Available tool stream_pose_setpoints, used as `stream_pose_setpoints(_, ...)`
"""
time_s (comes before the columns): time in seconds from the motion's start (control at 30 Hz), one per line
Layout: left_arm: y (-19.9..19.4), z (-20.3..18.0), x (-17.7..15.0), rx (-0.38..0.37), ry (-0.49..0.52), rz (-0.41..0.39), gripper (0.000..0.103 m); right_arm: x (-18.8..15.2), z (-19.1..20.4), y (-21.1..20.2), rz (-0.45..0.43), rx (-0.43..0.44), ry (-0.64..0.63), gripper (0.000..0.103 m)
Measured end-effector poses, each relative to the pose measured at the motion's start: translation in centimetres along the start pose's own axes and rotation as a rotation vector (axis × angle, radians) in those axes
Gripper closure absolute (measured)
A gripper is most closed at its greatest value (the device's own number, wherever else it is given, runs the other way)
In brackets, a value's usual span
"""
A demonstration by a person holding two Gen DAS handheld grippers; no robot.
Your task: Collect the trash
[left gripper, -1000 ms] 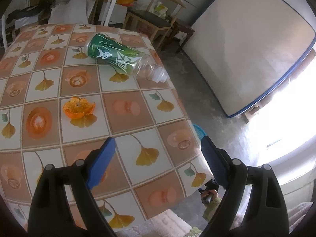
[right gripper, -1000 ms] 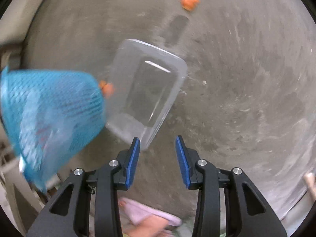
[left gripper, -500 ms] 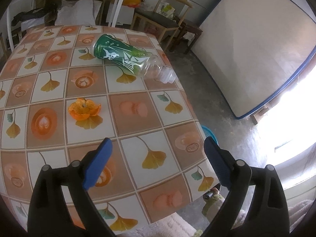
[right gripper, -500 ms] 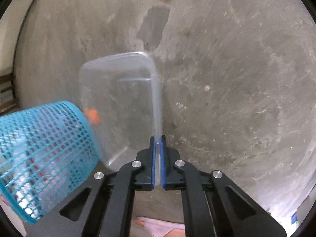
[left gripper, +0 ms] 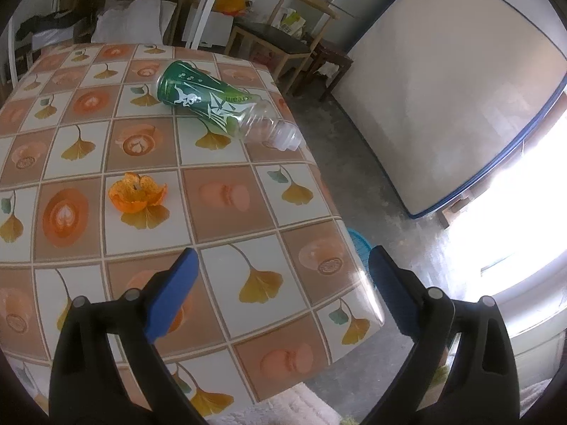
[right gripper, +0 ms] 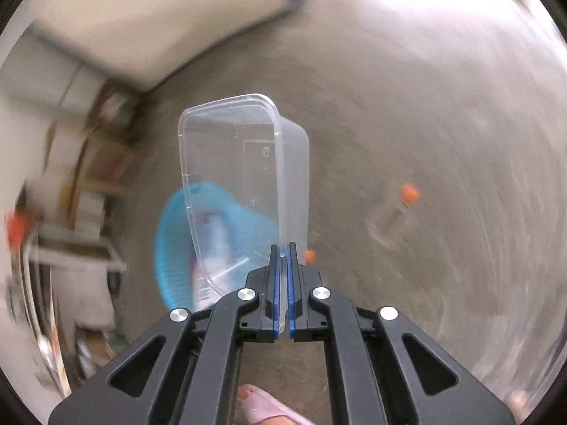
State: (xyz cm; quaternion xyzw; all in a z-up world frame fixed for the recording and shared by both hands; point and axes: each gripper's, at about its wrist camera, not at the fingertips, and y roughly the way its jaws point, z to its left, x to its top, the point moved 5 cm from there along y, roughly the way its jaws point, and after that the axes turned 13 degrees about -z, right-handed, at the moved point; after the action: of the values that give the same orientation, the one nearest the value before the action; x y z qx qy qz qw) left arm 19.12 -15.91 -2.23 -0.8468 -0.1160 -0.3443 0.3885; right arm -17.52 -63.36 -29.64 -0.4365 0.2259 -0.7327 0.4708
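Note:
My right gripper [right gripper: 282, 251] is shut on the rim of a clear plastic container [right gripper: 244, 180], which it holds in the air above the concrete floor. Behind the container lies a blue mesh basket [right gripper: 177, 248] on its side, blurred. Orange peel bits [right gripper: 409, 193] dot the floor. My left gripper [left gripper: 283, 265] hangs over the patterned table [left gripper: 248, 194], its jaws opening wide with nothing between them. Farther off on the table lie an orange peel [left gripper: 136, 194] and a green-labelled plastic bottle [left gripper: 219, 106] on its side.
A mattress [left gripper: 443, 81] leans against the wall right of the table. A wooden chair [left gripper: 283, 42] and a stool stand behind the table. The blue basket's rim [left gripper: 359, 244] shows past the table's right edge. A slippered foot [right gripper: 262, 407] is below my right gripper.
My right gripper closed on the clear container's rim and lifted it off the floor, rolling as it rose. The left gripper's jaws widened a little; it stayed over the table.

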Motion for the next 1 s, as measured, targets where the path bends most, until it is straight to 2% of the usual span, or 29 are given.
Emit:
stream_pose_setpoints(0.13,-0.8,0.5,-0.1,0.000,-0.010,-0.009,0.010,0.1,8.9,2.9,0.048,0.061,-0.219,0.099)
stream_pose_setpoints(0.23,-1.9,1.6,0.2,0.041,-0.004,-0.041,0.010,-2.1,14.1,7.0,0.105,0.068,-0.327,0.099)
stream_pose_setpoints(0.37,-3.3,3.8,0.3,0.083,-0.031,-0.064,0.010,-4.9,17.7,12.4,0.181,-0.044,-0.508,0.096)
stream_pose_setpoints(0.4,-3.5,4.3,0.3,0.088,-0.040,-0.066,0.010,-5.8,17.9,13.6,0.211,-0.086,-0.550,0.092)
stream_pose_setpoints(0.47,-3.9,5.3,0.4,0.100,-0.056,-0.072,0.010,-6.4,17.3,14.2,0.214,-0.141,-0.596,0.079)
stream_pose_setpoints(0.57,-4.5,6.8,0.6,0.110,-0.076,-0.084,0.010,-6.2,17.3,12.5,0.165,-0.136,-0.571,0.066)
stream_pose_setpoints(0.73,-4.4,8.4,0.8,0.105,-0.089,-0.088,0.010,-4.6,15.6,7.8,0.100,-0.088,-0.504,0.063)
stream_pose_setpoints(0.83,-4.1,9.0,0.7,0.106,-0.102,-0.085,0.010,-3.5,15.5,4.0,0.062,-0.059,-0.482,0.058)
stream_pose_setpoints(0.97,-4.5,9.9,0.6,0.122,-0.091,-0.108,0.010,-2.8,17.9,-0.6,0.034,0.020,-0.485,0.054)
stream_pose_setpoints(1.0,-4.5,10.2,0.5,0.133,-0.085,-0.113,0.010,-2.8,19.6,-2.0,0.032,0.066,-0.502,0.054)
